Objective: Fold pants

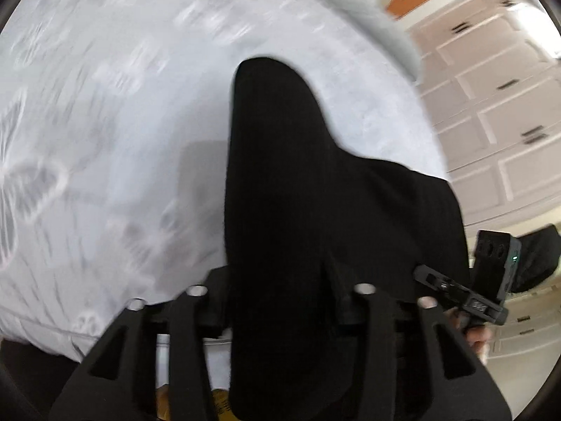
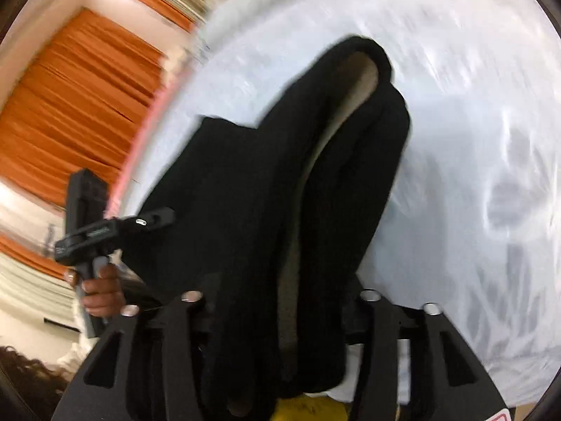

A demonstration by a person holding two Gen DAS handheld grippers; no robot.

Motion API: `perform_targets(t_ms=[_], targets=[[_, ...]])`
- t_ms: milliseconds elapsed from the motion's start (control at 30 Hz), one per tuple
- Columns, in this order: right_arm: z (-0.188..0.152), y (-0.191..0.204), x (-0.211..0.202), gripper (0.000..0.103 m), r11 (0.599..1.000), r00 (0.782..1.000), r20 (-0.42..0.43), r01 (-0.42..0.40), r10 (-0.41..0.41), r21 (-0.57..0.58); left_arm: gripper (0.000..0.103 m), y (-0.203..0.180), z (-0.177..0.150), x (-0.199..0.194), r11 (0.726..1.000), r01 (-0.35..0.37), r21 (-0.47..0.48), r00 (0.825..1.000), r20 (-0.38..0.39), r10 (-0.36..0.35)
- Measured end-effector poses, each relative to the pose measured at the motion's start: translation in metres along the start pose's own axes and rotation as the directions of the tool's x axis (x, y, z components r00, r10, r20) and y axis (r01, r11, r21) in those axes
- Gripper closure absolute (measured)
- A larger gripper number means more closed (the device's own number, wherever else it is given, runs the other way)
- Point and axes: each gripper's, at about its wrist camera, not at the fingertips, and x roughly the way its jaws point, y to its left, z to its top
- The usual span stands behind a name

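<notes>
Bed point(image 1: 105, 105) w/ white patterned cover fills both views, blurred; black pants point(image 1: 280, 175) lie over it at centre, far end reaching toward the bed's middle, near end bunched up between both sets of jaws; in right wrist view the pants point(image 2: 245, 193) show a pale inner lining along a lengthwise fold. Left gripper point(image 1: 280, 301): jaws about half apart, cloth passing between them, looks held, but pad contact is hidden by dark fabric; right gripper point(image 2: 280, 301): same, half-wide w/ thick cloth bundle in the gap. Step, my read: both grippers carrying the near edge/waist end for a fold over the legs. Next: lift both ends evenly, lay edge flat toward far end, keep layers aligned, then release.
</notes>
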Motion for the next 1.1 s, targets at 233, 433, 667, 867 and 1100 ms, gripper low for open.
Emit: perform_targets(t_ms=[233, 433, 667, 867, 1100], targets=[[0.005, 0.001, 0.012, 0.036, 0.996, 0.996, -0.011, 0.084, -0.084, 0.033, 0.025, -0.013, -0.002, -0.016, 0.988, -0.153, 0.025, 0.978, 0.147, 0.148], [0.009, 0.015, 0.025, 0.031, 0.992, 0.992, -0.012, 0.125, -0.125, 0.011, 0.022, -0.061, 0.007, -0.015, 0.925, -0.349, 0.148, 0.907, 0.302, 0.294], [0.012, -0.008, 0.026, 0.03, 0.996, 0.996, -0.007, 0.084, -0.084, 0.04, 0.022, -0.063, -0.003, -0.002, 0.881, -0.436, 0.183, 0.877, 0.305, 0.371], [0.001, -0.023, 0.014, 0.029, 0.997, 0.998, 0.008, 0.067, -0.067, 0.044, 0.022, -0.054, -0.015, 0.004, 0.878, -0.44, 0.191, 0.884, 0.266, 0.385], [-0.005, -0.027, 0.01, 0.053, 0.998, 0.998, 0.04, 0.035, -0.037, 0.058, 0.022, -0.031, -0.009, 0.026, 0.962, -0.248, 0.118, 0.967, 0.095, 0.237]])
